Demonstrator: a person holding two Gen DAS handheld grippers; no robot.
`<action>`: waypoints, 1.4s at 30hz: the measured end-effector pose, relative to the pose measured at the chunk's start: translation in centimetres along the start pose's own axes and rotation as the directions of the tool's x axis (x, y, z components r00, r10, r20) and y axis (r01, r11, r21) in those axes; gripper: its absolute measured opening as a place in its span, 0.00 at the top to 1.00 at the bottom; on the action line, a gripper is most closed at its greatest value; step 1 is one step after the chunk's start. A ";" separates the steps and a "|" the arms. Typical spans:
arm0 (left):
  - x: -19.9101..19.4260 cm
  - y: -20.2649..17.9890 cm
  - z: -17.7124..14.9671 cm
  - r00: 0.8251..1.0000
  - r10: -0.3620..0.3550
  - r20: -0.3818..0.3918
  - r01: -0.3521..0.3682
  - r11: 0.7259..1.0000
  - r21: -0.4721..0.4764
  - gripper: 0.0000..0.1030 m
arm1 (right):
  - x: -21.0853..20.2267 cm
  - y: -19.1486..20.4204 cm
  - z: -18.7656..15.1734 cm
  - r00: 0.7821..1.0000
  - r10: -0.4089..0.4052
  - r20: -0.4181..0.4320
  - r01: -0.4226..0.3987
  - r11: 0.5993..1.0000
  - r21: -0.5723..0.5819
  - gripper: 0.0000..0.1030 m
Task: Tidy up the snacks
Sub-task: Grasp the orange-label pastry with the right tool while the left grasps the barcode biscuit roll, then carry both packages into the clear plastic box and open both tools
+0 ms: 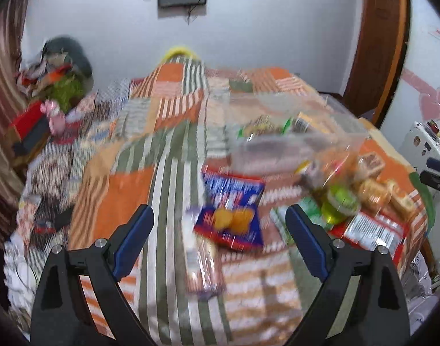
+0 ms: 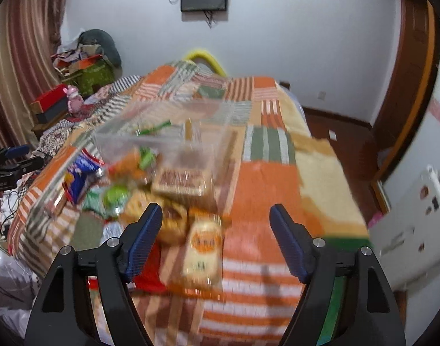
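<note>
Several snack packs lie on a patchwork bed cover. In the left wrist view a blue cracker bag (image 1: 233,210) lies just ahead of my open, empty left gripper (image 1: 220,225), with a long wrapped pack (image 1: 204,265) between its fingers. A clear plastic bin (image 1: 295,135) holding a few snacks stands behind. In the right wrist view my right gripper (image 2: 215,230) is open and empty above a yellow-orange snack pack (image 2: 204,250). The clear bin (image 2: 162,132), a brown biscuit pack (image 2: 182,181) and a green-lidded cup (image 2: 114,196) lie ahead. Both views are motion-blurred.
The bed cover (image 2: 266,184) fills the middle. A red box (image 2: 48,101) and a clutter pile (image 2: 87,63) sit at the far left by striped curtains. A wooden door frame (image 2: 416,72) and a white appliance (image 2: 416,230) stand at right. A red pack (image 1: 372,230) lies near the bed's right edge.
</note>
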State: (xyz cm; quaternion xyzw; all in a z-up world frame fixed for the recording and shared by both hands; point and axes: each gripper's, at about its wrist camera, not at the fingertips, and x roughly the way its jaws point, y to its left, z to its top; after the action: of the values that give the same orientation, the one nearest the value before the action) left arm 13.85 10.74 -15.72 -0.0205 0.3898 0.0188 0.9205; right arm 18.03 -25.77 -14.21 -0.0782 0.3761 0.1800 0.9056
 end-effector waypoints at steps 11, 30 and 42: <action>5.1 3.6 -5.1 0.988 0.032 -0.151 -0.055 0.987 -0.148 0.11 | 2.8 -1.1 -3.1 0.993 -0.004 -0.116 0.013 0.997 0.081 0.28; 9.1 2.7 -4.3 0.983 0.128 -0.130 -0.135 0.990 -0.044 0.56 | 4.5 -0.8 -3.3 0.988 0.006 -0.156 0.008 0.996 0.087 0.64; 6.6 3.2 -4.3 0.986 0.123 -0.109 -0.132 0.988 -0.075 0.56 | 3.0 -1.7 -2.3 0.996 -0.008 -0.085 0.019 0.992 0.121 0.68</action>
State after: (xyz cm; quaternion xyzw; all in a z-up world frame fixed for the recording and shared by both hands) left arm 15.21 13.86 -23.52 -0.0341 0.4366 0.0926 0.8942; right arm 19.13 -27.16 -17.98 -0.0330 0.4236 0.1472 0.8932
